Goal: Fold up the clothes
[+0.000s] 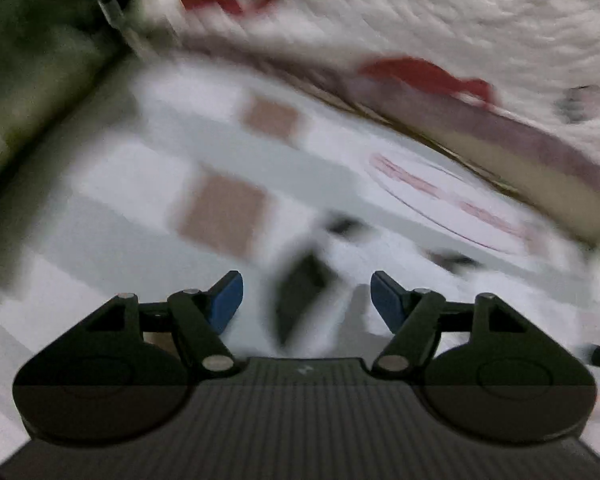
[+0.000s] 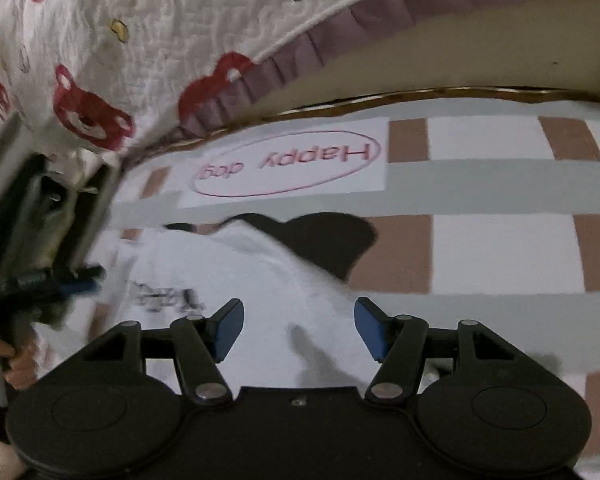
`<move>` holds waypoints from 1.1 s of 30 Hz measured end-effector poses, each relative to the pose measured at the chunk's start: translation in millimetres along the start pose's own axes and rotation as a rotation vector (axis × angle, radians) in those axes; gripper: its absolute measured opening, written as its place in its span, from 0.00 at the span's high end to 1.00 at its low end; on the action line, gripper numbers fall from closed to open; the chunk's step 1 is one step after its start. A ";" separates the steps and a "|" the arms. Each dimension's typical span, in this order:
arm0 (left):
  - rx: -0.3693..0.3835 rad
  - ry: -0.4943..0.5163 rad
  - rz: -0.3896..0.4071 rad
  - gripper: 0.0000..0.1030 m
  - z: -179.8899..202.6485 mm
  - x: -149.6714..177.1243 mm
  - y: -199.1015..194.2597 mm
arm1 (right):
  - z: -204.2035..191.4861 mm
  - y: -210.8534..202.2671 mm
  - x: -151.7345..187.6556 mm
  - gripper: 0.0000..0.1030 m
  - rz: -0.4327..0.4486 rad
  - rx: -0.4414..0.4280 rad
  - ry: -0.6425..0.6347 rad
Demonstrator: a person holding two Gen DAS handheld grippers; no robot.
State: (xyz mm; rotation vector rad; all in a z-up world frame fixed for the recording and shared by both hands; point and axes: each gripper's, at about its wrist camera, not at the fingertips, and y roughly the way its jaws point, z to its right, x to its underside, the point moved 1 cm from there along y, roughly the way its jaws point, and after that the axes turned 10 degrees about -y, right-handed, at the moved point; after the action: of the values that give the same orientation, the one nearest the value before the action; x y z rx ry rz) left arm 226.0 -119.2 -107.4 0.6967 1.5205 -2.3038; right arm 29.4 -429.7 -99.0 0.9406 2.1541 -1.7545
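A white garment [image 2: 260, 280] with a black part [image 2: 328, 240] and a grey print [image 2: 164, 296] lies on the checked mat. My right gripper [image 2: 300, 328] hovers just over the white cloth, open, with nothing between its blue pads [image 2: 230, 328]. The left gripper [image 2: 82, 280] comes in at the garment's left edge, held by a hand [image 2: 16, 360]. The left wrist view is blurred by motion. There my left gripper [image 1: 307, 300] stands open, and a dark piece of the garment [image 1: 300, 296] with white cloth [image 1: 352, 264] lies ahead of its tips.
The mat [image 2: 500, 248] has white, grey and brown squares and a "Happy dog" oval [image 2: 288, 164]. Behind it runs a bed edge with a white quilt with red bears [image 2: 140, 40] and a mauve frill [image 2: 340, 20]. Something dark green [image 1: 32, 60] stands at the left.
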 end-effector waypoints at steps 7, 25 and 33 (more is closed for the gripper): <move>0.193 -0.152 -0.060 0.32 -17.7 -9.9 15.0 | 10.9 20.3 -6.3 0.35 0.002 -0.055 0.115; 0.467 -0.280 -0.230 0.15 -13.1 2.0 68.3 | -23.0 92.7 -50.0 0.34 -0.065 -0.104 0.146; 0.576 -0.278 -0.347 0.55 -19.5 10.3 65.9 | -53.1 105.8 -53.0 0.69 -0.096 -0.142 0.071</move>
State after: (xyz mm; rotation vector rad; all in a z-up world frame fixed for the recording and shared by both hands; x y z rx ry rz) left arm 254.3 -127.4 -170.3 0.2160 0.9061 -2.9894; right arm 145.0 -388.7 -141.3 0.8900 2.3696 -1.6062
